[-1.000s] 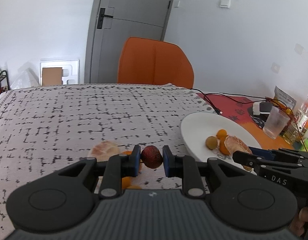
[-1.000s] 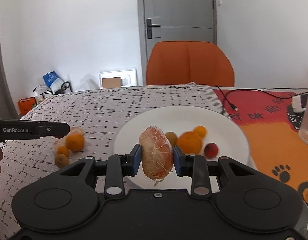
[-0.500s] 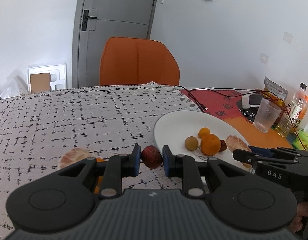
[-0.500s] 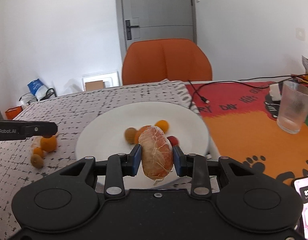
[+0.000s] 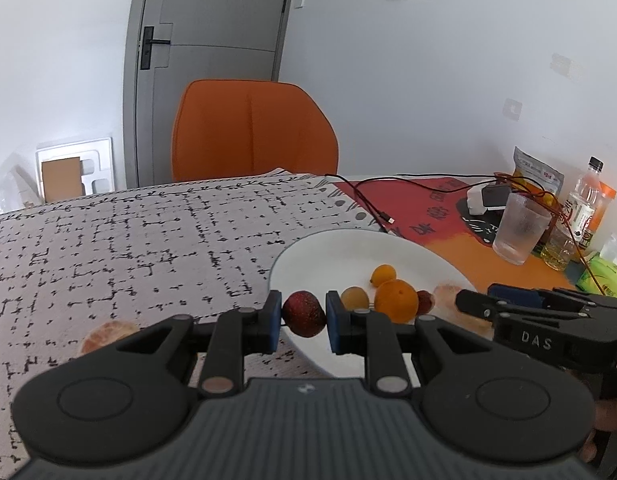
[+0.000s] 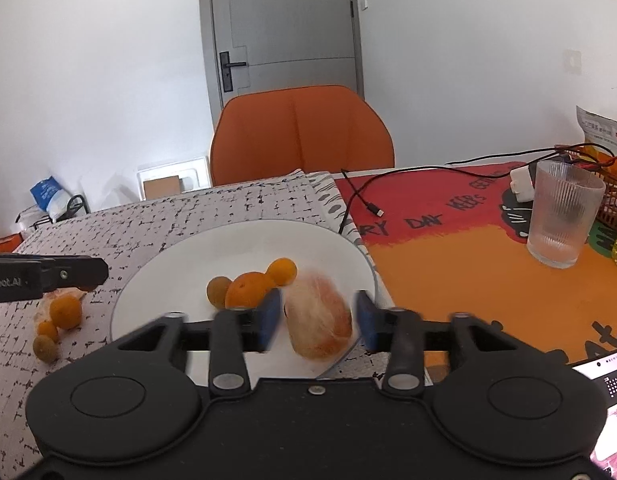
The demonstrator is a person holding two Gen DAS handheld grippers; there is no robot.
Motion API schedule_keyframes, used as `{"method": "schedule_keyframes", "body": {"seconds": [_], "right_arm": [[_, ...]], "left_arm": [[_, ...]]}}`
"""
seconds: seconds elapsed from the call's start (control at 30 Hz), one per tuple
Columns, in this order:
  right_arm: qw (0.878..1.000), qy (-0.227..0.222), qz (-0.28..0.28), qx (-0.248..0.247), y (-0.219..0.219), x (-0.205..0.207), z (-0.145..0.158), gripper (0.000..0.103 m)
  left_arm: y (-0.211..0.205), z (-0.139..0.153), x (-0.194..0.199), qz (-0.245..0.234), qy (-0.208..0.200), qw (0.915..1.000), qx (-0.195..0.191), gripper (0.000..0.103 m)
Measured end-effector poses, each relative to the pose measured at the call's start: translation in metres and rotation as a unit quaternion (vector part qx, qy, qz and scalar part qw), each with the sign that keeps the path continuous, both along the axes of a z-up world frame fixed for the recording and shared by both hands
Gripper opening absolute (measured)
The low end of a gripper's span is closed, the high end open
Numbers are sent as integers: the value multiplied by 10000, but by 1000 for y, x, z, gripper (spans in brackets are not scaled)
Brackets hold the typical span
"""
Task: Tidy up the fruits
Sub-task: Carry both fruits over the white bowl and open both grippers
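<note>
My left gripper (image 5: 301, 318) is shut on a small dark red fruit (image 5: 304, 312), held over the near rim of the white plate (image 5: 340, 252). My right gripper (image 6: 318, 318) hovers over the plate (image 6: 236, 256) and its jaws are opening. A peeled orange (image 6: 320, 332) sits blurred between them with a gap to the right pad. An orange (image 6: 246, 290), a smaller orange (image 6: 282, 270) and a brownish fruit (image 6: 218, 290) lie on the plate. In the left wrist view the right gripper (image 5: 484, 300) reaches in from the right.
Loose small fruits (image 6: 64, 312) and another peeled orange (image 5: 104, 334) lie on the patterned cloth left of the plate. A ribbed glass (image 6: 562, 216), a black cable (image 6: 360, 200), bottles (image 5: 584, 204) and a phone (image 6: 604, 376) are on the right. An orange chair (image 6: 304, 132) stands behind the table.
The right jaws have spread and the peeled orange has come loose between them, now blurred. The left gripper has carried the red fruit rightward to the plate's rim.
</note>
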State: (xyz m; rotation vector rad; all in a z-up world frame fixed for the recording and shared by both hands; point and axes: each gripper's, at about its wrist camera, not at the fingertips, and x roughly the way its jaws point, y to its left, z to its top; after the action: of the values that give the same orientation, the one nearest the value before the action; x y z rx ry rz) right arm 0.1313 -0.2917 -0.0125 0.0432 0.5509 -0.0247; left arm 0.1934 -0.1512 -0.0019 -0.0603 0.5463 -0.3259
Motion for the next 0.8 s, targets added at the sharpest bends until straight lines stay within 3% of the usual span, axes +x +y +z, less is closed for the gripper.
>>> {"method": "schedule_keyframes", "body": {"seconds": [0.3, 0.6, 0.7, 0.8], "right_arm": [[9996, -17, 248, 106, 3, -12, 4, 56], [9991, 64, 409, 90, 13, -16, 1, 56], [9988, 71, 469, 101, 19, -16, 1, 57], [9985, 53, 533, 145, 24, -17, 1, 57]], "left_arm": [[-12, 3, 0, -162, -27, 9999, -24, 22], [2, 1, -5, 55, 43, 10000, 32, 29], [13, 0, -9, 207, 62, 9997, 67, 33], [24, 1, -15, 355, 53, 9993, 79, 44]]}}
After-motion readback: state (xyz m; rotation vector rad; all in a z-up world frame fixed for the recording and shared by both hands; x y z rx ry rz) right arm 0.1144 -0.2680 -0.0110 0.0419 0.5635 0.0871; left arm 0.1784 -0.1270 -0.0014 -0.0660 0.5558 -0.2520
